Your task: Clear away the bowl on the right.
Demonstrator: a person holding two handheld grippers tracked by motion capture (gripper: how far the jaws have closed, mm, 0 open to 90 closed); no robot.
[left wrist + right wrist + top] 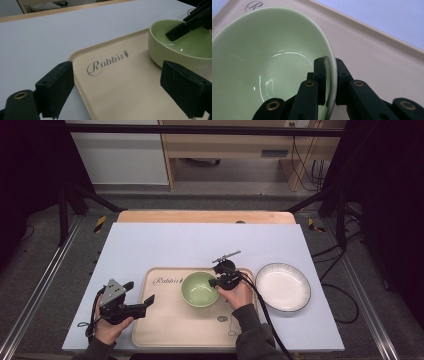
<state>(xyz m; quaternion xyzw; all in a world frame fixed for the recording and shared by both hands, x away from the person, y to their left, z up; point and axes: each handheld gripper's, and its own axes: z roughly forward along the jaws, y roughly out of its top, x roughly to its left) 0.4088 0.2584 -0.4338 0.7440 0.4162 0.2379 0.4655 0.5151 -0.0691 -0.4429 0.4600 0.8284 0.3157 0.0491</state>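
**Right claw clamping the rim of a green bowl on a tray**

A person is sitting at a pale blue surface (165, 245), holding 1 claw in each hand. The right claw (218, 282) is pinching the right-hand rim of a green bowl (199, 289); in the right gripper view its 2 black jaws are pressing on either side of the thin wall, 1 inside and 1 outside. The bowl is resting on a beige tray (170, 320), toward the tray's far right part, near the word "Rabbit" printed on it. The left claw (141, 296) is hovering over the tray's left edge, its jaws spread wide apart and gripping nothing. A white plate (283, 286) with a dark rim is lying on the surface just right of the tray.
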